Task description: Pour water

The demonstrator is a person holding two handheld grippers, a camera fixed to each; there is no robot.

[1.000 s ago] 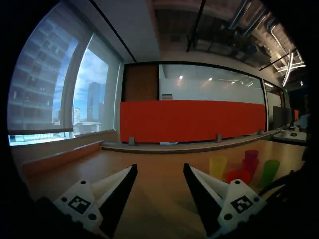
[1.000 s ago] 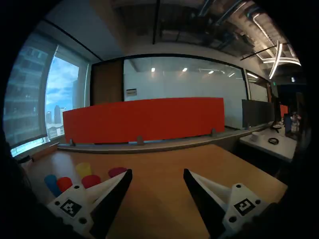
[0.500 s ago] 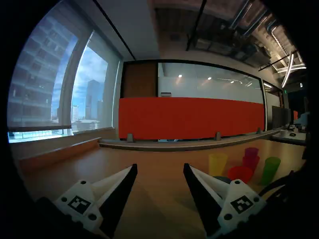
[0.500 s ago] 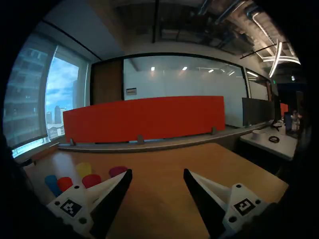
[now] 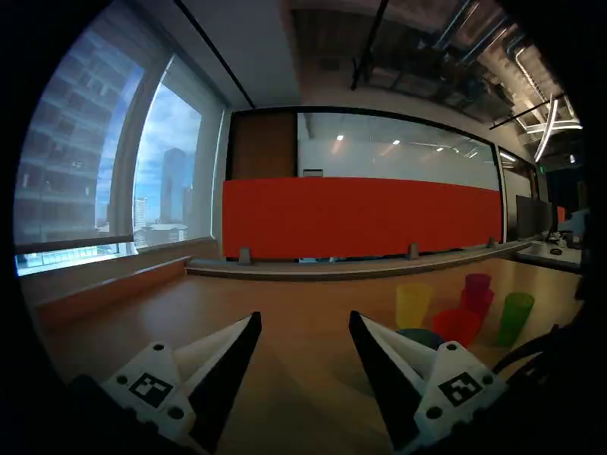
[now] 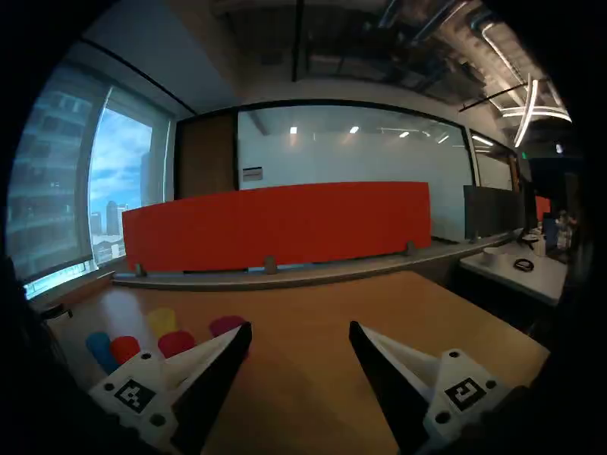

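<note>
The left gripper [image 5: 303, 317] hangs low over a wooden worktop [image 5: 303, 299]. Its 2 fingers [image 5: 226, 364] are spread wide apart, and the wood shows through the gap. In the left gripper view, 5 plastic cups stand upright in a close cluster on the worktop, ahead and off to one side. They are 1 yellow cup [image 5: 413, 305], 1 magenta cup [image 5: 478, 287], 1 red cup [image 5: 457, 326], 1 green cup [image 5: 515, 318] and 1 dark teal cup [image 5: 419, 337]. The near finger hides the lower part of the dark teal cup. Whether any cup holds water cannot be told.

The right gripper [image 6: 299, 327] is also low over the worktop [image 6: 303, 356], with its 2 fingers [image 6: 205, 379] parted the same way. In the right gripper view, 5 cups sit near the opposite edge of the picture. They are 1 blue cup [image 6: 99, 349], 1 orange-red cup [image 6: 124, 349], the yellow cup [image 6: 161, 320], the red cup [image 6: 176, 343] and the magenta cup [image 6: 226, 324]. The finger on that side covers the bases of the red and magenta ones.

1 long orange partition [image 5: 360, 220] runs along the worktop's far edge, with a glass wall [image 5: 394, 155] behind it and tall windows [image 5: 167, 182] beside it. In the right gripper view, 1 white desk [image 6: 523, 277] stands apart from the worktop, and a dark monitor [image 6: 489, 214] stands beyond it.
</note>
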